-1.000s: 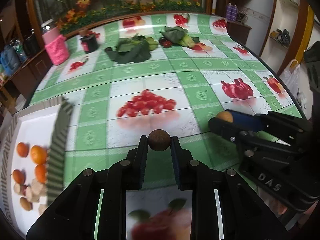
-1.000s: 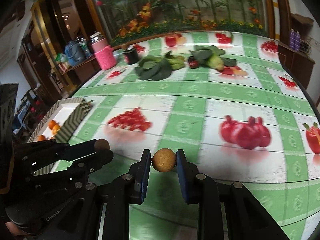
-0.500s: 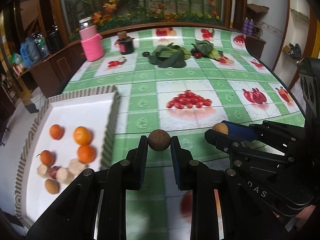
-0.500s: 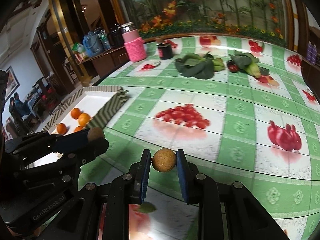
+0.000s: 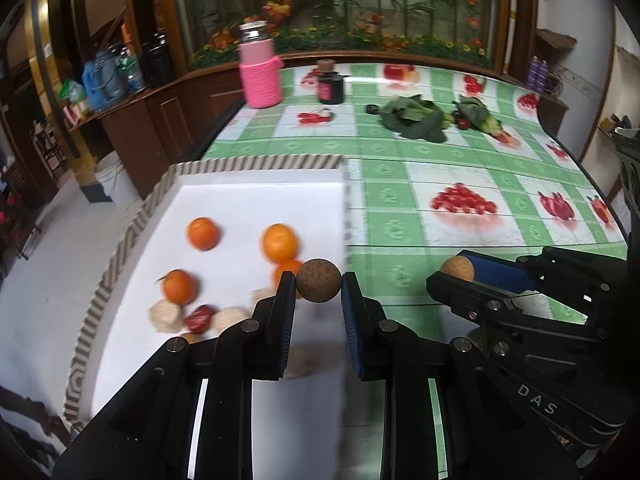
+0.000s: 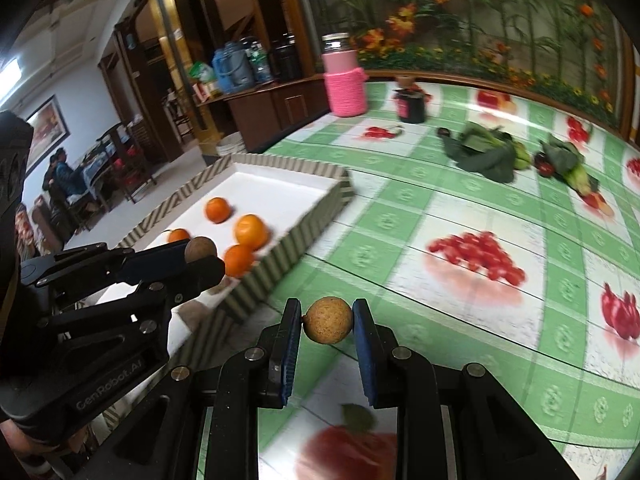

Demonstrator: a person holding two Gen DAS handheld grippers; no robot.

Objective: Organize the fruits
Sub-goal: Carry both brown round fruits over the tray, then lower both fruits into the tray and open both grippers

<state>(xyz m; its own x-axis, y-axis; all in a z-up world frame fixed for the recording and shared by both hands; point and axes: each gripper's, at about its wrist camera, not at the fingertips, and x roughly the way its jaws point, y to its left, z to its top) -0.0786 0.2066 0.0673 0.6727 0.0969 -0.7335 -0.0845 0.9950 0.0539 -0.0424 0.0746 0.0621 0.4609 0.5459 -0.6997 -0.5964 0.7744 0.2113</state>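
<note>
The left gripper (image 5: 319,286) is pinching a dark brown round fruit (image 5: 319,286) between its blue pads, and it is hanging above the right part of the white tray (image 5: 256,200), near the tray's striped right wall. The fruit is nearly a ball, so no long axis or pointing end can be made out on it.

The right gripper (image 6: 328,320) is clamping a lighter tan fruit (image 6: 328,320) the same way, over the green checked tablecloth (image 6: 440,320) just outside the tray's near corner. This fruit is also close to round; a small nub is showing on its left side, against the left pad, so its stem end seems to be lying across the jaws.

In the left wrist view the right gripper is showing at the right edge with the tan fruit at its tip; in the right wrist view the left gripper is reaching in from the left with the brown fruit over the tray.

Inside the tray, four oranges (image 5: 280,242) are lying loosely apart, with pale rough fruits (image 5: 165,315) and a red one (image 5: 199,317) clustered towards the near left. Farther back on the table, a pink bottle (image 5: 260,76), a dark jar (image 5: 331,87) and leafy greens (image 5: 416,118) are standing well apart from the tray.
</note>
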